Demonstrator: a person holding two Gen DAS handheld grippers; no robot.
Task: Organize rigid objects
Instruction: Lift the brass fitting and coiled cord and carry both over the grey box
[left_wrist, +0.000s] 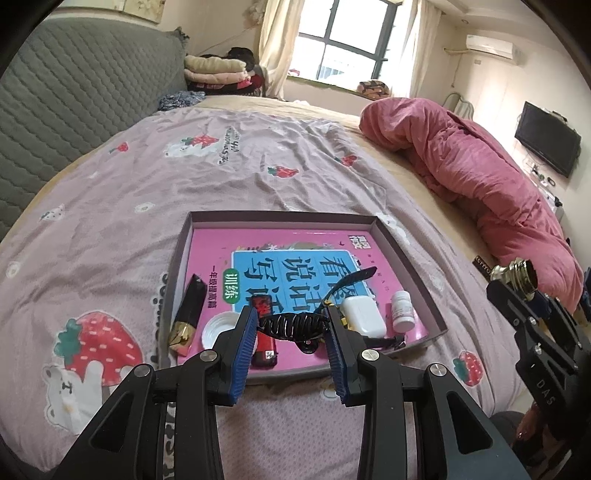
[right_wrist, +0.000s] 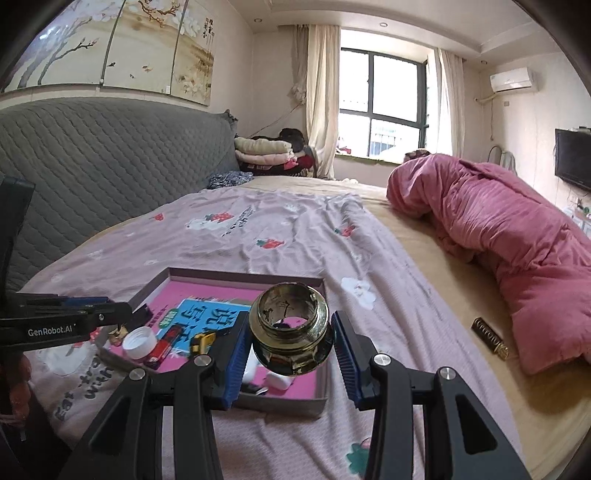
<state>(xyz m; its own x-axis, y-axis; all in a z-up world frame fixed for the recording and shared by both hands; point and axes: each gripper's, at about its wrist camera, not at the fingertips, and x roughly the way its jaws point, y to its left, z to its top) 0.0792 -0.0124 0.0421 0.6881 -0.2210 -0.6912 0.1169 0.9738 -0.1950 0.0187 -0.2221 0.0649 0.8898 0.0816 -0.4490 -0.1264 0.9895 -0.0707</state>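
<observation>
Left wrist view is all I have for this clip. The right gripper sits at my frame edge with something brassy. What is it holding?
Observer: A brass ring fitting, clamped in the right gripper. It is hollow, and you can see straight through it.
Operator: Is it over the tray?
Observer: In the right wrist view it is held up off the bed, framed against the right half of the tray. I cannot tell whether it is directly above the tray.
Operator: Is anything still outside the tray?
Observer: Yes, a dark bar with a gold end lies on the tan sheet, close beside the pink duvet.
</observation>
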